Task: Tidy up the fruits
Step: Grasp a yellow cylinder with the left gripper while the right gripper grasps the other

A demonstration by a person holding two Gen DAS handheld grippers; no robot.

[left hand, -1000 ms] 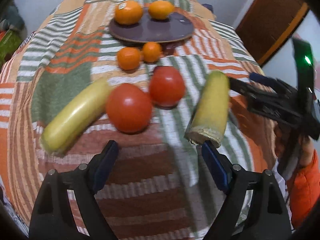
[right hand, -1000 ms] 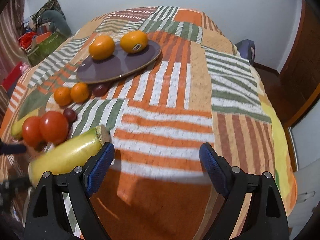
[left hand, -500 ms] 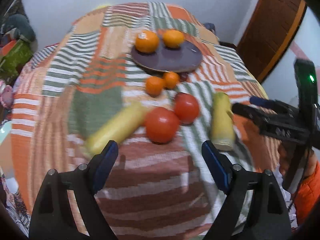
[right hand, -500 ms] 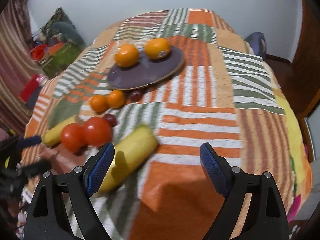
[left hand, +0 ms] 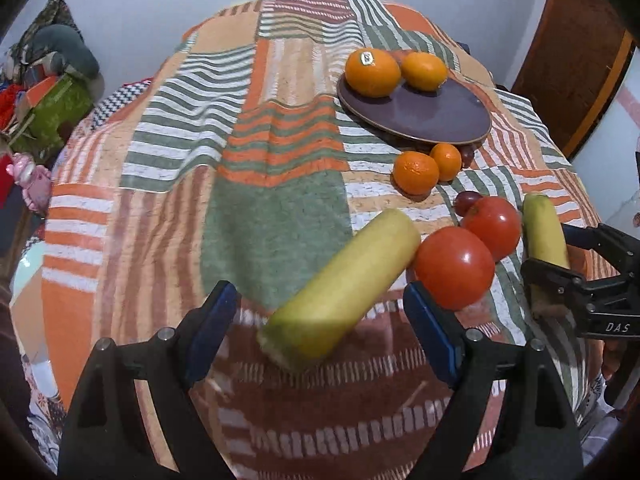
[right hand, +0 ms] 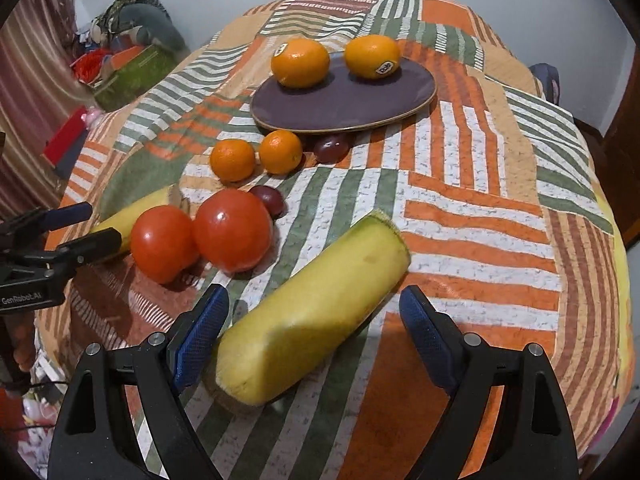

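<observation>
A purple plate (left hand: 432, 112) (right hand: 340, 100) holds two oranges (left hand: 372, 72) (right hand: 300, 62). In front of it lie two mandarins (left hand: 416, 172) (right hand: 234, 160), two dark grapes (right hand: 331, 147), two tomatoes (left hand: 454, 266) (right hand: 232, 230) and two yellow squashes. My left gripper (left hand: 320, 330) is open, its near squash (left hand: 340, 284) lying between the fingers. My right gripper (right hand: 314, 326) is open around the other squash (right hand: 312, 316), which also shows in the left wrist view (left hand: 542, 236).
A striped patchwork cloth (left hand: 240, 128) (right hand: 480, 184) covers the round table. Boxes and soft clutter (left hand: 48, 92) (right hand: 128, 60) sit on the floor at the left. A brown door (left hand: 576, 52) stands at the right.
Both grippers have moved in low toward the squashes; each squash now lies between open fingers. The fruits have not moved.
</observation>
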